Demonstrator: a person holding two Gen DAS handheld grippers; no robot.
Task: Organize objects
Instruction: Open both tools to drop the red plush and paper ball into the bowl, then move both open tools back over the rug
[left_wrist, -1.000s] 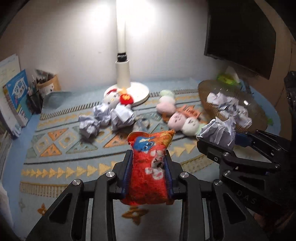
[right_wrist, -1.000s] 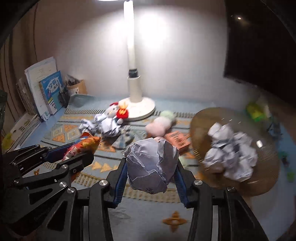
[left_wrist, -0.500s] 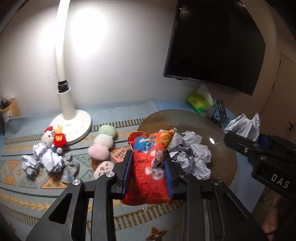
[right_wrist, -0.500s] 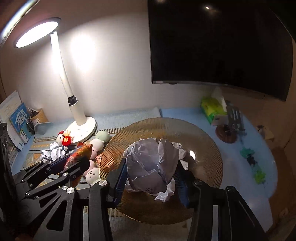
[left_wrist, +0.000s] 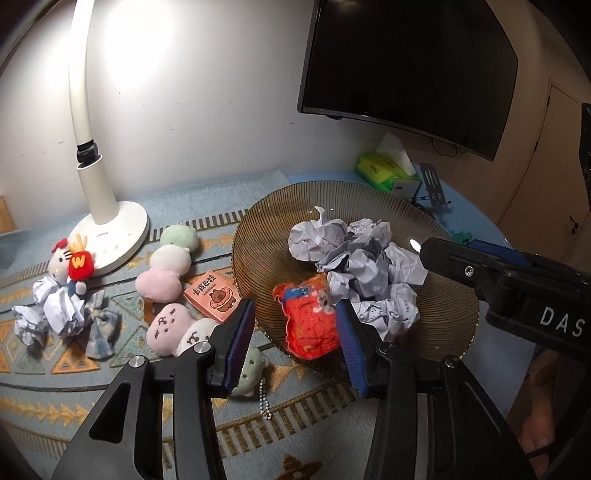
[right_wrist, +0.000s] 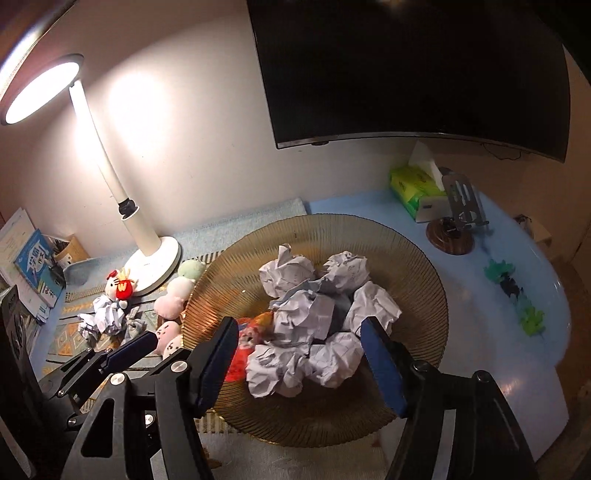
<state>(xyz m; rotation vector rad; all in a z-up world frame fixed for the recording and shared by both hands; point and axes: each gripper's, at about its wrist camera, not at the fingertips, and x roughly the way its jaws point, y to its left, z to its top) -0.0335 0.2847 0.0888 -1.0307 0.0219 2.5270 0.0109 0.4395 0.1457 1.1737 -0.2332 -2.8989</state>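
Note:
A brown ribbed glass plate (left_wrist: 258, 236) (right_wrist: 417, 266) holds several crumpled paper balls (left_wrist: 362, 266) (right_wrist: 314, 295). A red-orange plush pouch (left_wrist: 310, 317) (right_wrist: 242, 347) lies in the plate at its near left side. My left gripper (left_wrist: 295, 332) is open and empty, its jaws either side of the pouch, above the plate's near rim. My right gripper (right_wrist: 299, 354) is open and empty above the paper pile; its side shows in the left wrist view (left_wrist: 517, 280).
Plush toys (left_wrist: 166, 258), a pink card box (left_wrist: 216, 295), a Hello Kitty toy (left_wrist: 70, 258) and more paper balls (left_wrist: 55, 310) lie on the patterned mat. A white desk lamp (left_wrist: 110, 221), a tissue pack (right_wrist: 413, 184), a stand (right_wrist: 454, 221) and books (right_wrist: 33, 266) surround them.
Both grippers have opened over the plate. The pouch has dropped from the left gripper into the plate and the paper ball from the right gripper onto the pile.

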